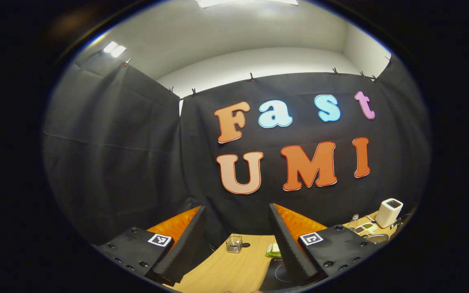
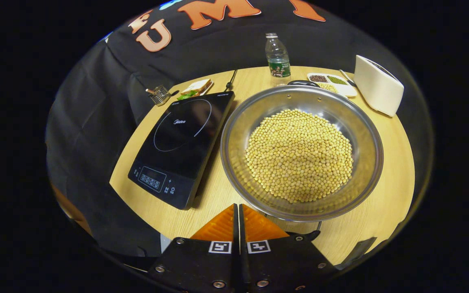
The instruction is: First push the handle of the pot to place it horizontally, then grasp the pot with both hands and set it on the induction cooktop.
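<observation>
In the right gripper view a wide steel pot [image 2: 234, 134], filled with yellow soybeans [image 2: 299, 154], rests on the round wooden table [image 2: 385, 203]. One dark handle [image 2: 303, 83] shows at its far rim and another [image 2: 311, 234] at the near rim. The black induction cooktop [image 2: 181, 142] lies just left of the pot. My right gripper [image 2: 238, 206] is shut with nothing in it, its tips just short of the pot's near rim and left of the near handle. My left gripper [image 1: 236, 206] is open and held high, facing the booth wall, with the cooktop's corner [image 1: 277, 273] below it.
A water bottle [image 2: 277, 57], a divided tray of beans [image 2: 332, 80] and a white toaster [image 2: 377, 86] stand behind the pot. A sandwich [image 2: 196, 87] and a small glass cup [image 2: 160, 94] sit beyond the cooktop. The table edge drops off at the left.
</observation>
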Demonstrator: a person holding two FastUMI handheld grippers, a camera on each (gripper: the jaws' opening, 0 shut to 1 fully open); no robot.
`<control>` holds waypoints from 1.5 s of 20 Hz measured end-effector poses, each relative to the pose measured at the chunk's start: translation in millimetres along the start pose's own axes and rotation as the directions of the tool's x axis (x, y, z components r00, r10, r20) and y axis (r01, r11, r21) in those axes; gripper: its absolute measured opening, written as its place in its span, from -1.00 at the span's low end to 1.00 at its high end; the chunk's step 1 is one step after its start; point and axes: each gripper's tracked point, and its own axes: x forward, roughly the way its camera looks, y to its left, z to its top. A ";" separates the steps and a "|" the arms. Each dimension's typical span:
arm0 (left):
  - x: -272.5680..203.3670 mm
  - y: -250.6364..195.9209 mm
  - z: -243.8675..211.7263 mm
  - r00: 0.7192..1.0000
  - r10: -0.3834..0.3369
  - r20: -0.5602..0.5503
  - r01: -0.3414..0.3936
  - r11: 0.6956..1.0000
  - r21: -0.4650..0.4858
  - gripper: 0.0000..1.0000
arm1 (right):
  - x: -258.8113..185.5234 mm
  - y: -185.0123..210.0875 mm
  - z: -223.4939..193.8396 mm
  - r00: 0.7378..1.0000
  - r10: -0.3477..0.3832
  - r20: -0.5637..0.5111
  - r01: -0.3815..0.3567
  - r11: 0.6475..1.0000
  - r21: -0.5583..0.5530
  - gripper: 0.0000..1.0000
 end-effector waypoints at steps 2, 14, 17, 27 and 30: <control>-2.4 -2.6 0.2 1.000 -0.005 0.002 0.005 1.000 0.004 1.00 | 2.0 -1.1 -5.5 1.000 0.018 -0.020 -0.018 1.000 0.015 -1.00; 15.6 -47.1 -31.6 0.995 -0.087 -0.049 0.088 0.996 0.029 0.87 | -17.6 -60.1 -15.0 1.000 -0.026 -0.004 0.027 0.991 0.133 -1.00; 22.2 -64.1 -37.9 0.991 -0.120 -0.055 0.121 0.993 0.009 1.00 | -24.5 -84.0 -16.6 0.998 -0.065 0.000 0.064 0.986 0.154 -1.00; 31.4 -93.9 -52.1 0.981 -0.178 -0.072 0.177 0.984 -0.023 1.00 | -38.1 -145.9 -6.9 0.981 -0.192 0.028 0.182 0.961 0.208 -1.00; 28.6 -105.4 -53.2 0.980 -0.196 -0.044 0.195 0.981 -0.021 1.00 | -42.3 -166.6 0.6 0.970 -0.242 0.027 0.228 0.943 0.244 -1.00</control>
